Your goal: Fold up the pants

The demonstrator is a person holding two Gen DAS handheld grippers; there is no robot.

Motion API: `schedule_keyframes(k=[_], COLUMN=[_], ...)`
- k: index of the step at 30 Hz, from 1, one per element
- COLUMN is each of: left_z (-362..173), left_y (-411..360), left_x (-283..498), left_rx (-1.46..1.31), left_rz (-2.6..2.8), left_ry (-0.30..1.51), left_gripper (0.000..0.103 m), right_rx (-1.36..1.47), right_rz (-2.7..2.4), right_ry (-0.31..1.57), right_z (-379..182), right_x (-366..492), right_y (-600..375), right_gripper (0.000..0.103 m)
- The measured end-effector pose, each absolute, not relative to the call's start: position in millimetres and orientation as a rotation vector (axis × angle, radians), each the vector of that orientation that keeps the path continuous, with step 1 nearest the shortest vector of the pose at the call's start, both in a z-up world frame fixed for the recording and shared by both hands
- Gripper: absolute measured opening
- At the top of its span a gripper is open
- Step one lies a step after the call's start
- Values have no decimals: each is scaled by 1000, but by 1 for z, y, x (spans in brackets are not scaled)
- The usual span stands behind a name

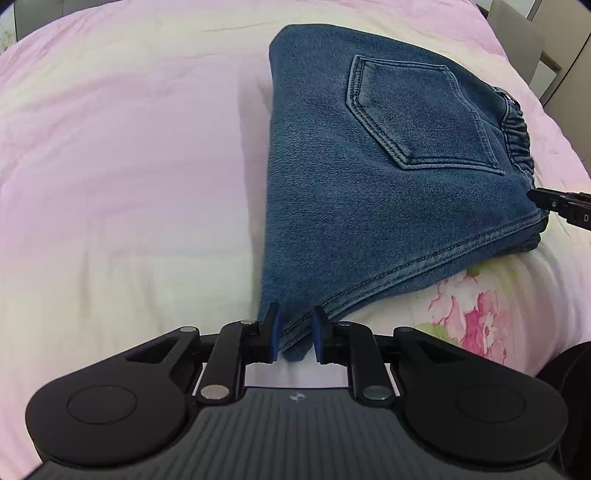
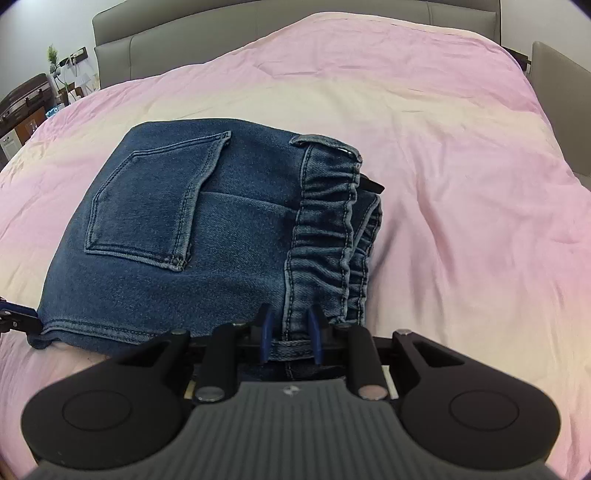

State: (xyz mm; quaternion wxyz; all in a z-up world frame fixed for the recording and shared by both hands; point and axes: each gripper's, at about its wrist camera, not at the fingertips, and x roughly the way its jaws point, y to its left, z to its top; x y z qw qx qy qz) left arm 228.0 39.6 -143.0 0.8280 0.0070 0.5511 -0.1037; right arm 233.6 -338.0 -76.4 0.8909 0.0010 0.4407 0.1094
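On the bed, a pink and cream cover lies bare across the left side of the left wrist view. Right of centre lie the pants, blue denim folded into a compact stack, back pocket facing up. Their near left corner reaches down between the jaws of the left gripper. Those jaws stand slightly apart and released: the corner's tip is narrower than the gap and sags onto the cover. Further right, a pink flower print shows on the cover below the hem. At the far right edge, a black fingertip of the other gripper meets the stack's corner by the waistband.

From the right wrist view, the left gripper peeks in at the far left, at the hem's corner. The pocket sits left of centre. The gathered elastic waistband runs down the right side of the stack. It runs into the narrowly parted jaws of the right gripper. Whether these press on the denim I cannot tell. Beyond, a grey headboard closes the bed.
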Motion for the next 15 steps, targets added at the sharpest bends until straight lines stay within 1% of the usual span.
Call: schedule_keyframes(k=[3, 4, 5, 6, 8, 10, 12, 13, 15], left_z=[-142, -140, -136, -131, -118, -104, -94, -91, -87], left_y=[44, 47, 51, 55, 60, 60, 59, 61, 61], left_x=[221, 218, 215, 213, 214, 225, 237, 244, 261], left_rx=[41, 46, 44, 32, -9, -45, -76, -90, -124], left_rz=[-217, -211, -206, -204, -216, -222, -221, -222, -226], left_ry=[1225, 1219, 1206, 1183, 1134, 1079, 1024, 1003, 978], left_gripper=[23, 23, 23, 23, 23, 30, 47, 50, 59], right_rx=[0, 5, 17, 41, 105, 159, 226, 269, 340], right_rz=[228, 230, 239, 247, 244, 236, 215, 207, 195], right_ry=[903, 895, 890, 897, 905, 907, 915, 919, 930], right_z=[-66, -61, -56, -51, -46, -42, -40, -40, -39], right_x=[225, 222, 220, 216, 211, 209, 208, 209, 213], right_y=[-339, -339, -341, -344, -353, -364, -377, -385, -397], right_gripper=[18, 18, 24, 41, 53, 55, 62, 64, 69])
